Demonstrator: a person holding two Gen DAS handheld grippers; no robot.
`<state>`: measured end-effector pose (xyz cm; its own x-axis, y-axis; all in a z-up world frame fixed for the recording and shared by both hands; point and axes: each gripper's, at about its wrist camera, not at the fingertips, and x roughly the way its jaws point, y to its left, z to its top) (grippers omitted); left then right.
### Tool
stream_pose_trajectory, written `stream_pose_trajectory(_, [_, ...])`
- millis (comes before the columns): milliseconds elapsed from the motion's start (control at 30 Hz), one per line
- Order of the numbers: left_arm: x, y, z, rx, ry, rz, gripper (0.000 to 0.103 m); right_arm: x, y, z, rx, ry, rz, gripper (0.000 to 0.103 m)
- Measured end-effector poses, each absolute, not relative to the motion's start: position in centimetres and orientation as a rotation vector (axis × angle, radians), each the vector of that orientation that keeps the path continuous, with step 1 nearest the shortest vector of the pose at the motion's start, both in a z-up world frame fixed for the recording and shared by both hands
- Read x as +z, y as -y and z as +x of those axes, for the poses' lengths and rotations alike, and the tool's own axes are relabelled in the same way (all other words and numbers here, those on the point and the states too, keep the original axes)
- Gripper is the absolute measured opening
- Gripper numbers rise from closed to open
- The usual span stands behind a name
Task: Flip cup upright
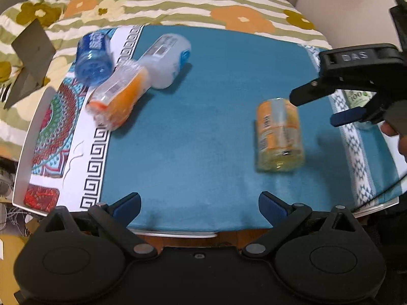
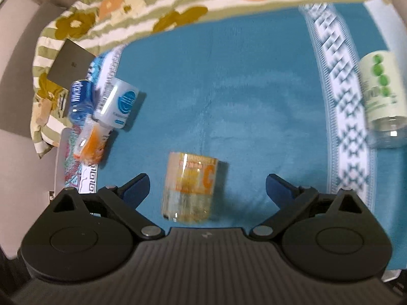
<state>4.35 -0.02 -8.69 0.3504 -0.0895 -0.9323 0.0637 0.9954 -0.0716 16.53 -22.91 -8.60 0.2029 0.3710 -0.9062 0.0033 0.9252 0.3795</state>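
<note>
I see the cup (image 1: 279,137) (image 2: 190,186), clear plastic with an orange-and-yellow printed label, on the teal cloth (image 1: 193,132) (image 2: 229,96). It stands alone, well apart from the other containers. Motion blur hides its rim.

I am in a home, most likely a bedroom or sitting room; my work surface is a tray (image 1: 23,152) laid with a teal cloth (image 1: 203,117), and behind the tray lies a soft quilt (image 1: 203,2) striped green and white with orange and olive flowers; beyond the quilt I see a plain pale wall (image 2: 15,50); on the cloth lie household drink bottles (image 1: 122,96), and a green-labelled jar (image 2: 381,94) at the cloth's patterned right border.
</note>
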Motion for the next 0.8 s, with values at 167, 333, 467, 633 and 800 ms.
stream_pose_trajectory(167, [-10.3, -1.4, 4.4, -0.106, -1.252, -0.056, 0.101, -11.5, 22.2, 18.1, 0.245, -1.423, 0.410, 0.101])
stream_pose_trajectory(333, [-10.8, -2.2, 4.8, -0.104, -1.262, -0.061, 0.101, -12.8, 21.8, 18.6, 0.233, -1.454, 0.447, 0.091])
stream_pose_trajectory(467, [-10.9, -2.4, 5.1, -0.104, -1.262, -0.064, 0.101, -13.1, 22.2, 18.5, 0.233, -1.467, 0.495, 0.088])
stream_pose_trajectory(633, [-11.1, -2.5, 5.3, -0.104, -1.270, -0.067, 0.101, -13.9, 22.5, 18.7, 0.233, -1.477, 0.559, 0.075])
stream_pose_trajectory(800, [-11.4, -2.6, 5.2, -0.104, -1.282, -0.077, 0.101, -13.8, 22.8, 18.5, 0.235, -1.461, 0.573, 0.073])
